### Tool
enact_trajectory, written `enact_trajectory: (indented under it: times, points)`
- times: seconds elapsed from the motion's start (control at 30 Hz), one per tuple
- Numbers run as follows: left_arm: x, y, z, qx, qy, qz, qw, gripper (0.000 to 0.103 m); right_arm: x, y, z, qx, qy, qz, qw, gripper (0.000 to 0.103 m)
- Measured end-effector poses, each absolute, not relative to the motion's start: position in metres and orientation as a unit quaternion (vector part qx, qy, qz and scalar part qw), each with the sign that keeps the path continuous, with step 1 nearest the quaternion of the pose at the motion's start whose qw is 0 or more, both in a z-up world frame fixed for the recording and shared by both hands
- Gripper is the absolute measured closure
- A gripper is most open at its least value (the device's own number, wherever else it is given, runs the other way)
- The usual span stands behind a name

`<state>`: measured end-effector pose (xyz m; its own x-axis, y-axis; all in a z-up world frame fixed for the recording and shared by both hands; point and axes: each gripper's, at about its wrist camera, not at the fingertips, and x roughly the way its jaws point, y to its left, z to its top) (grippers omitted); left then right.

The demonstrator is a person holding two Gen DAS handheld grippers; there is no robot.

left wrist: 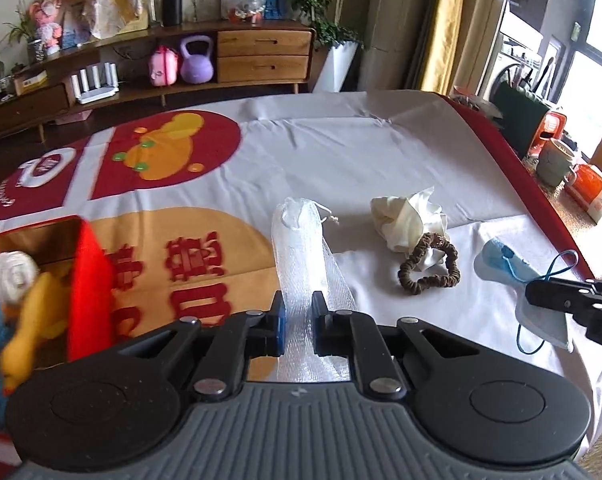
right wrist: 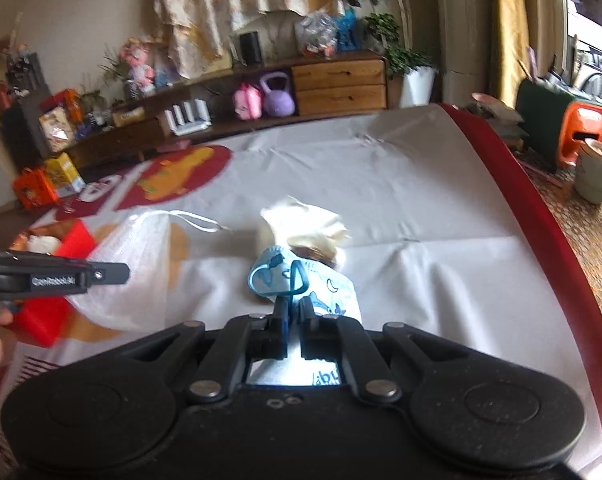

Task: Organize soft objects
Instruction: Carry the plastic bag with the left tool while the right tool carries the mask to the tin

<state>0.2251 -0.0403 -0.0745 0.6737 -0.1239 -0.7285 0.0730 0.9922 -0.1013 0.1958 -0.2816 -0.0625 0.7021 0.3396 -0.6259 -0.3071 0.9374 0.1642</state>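
My left gripper (left wrist: 299, 312) is shut on a white mesh drawstring pouch (left wrist: 303, 248), held just above the cloth; the pouch also shows in the right wrist view (right wrist: 133, 264). My right gripper (right wrist: 295, 312) is shut on a blue and white face mask (right wrist: 321, 288), which also shows at the right in the left wrist view (left wrist: 501, 268). A crumpled cream cloth (left wrist: 409, 218) and a brown scrunchie (left wrist: 429, 268) lie on the white tablecloth between the two grippers. A red box (left wrist: 89, 288) holding soft toys stands at the left.
The printed tablecloth (left wrist: 341, 152) covers the table, with a red edge (left wrist: 513, 168) on the right. A green mug (left wrist: 555, 162) and an orange pack (left wrist: 589, 190) sit beyond that edge. A wooden sideboard (left wrist: 261, 56) stands at the back.
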Motion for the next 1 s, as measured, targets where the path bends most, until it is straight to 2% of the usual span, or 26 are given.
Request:
enact_trajectory:
  times: [0.5, 1.0]
  points:
    - [0.156, 0.018, -0.019, -0.049, 0.378, -0.005, 0.925, 0.091, 0.157, -0.201, -0.005, 0.004, 0.304, 0.271, 0.914, 0.099]
    - [0.106, 0.089, 0.011, -0.062, 0.359, 0.044, 0.93, 0.091, 0.138, -0.117, 0.018, -0.02, 0.285, 0.333, 0.899, 0.099]
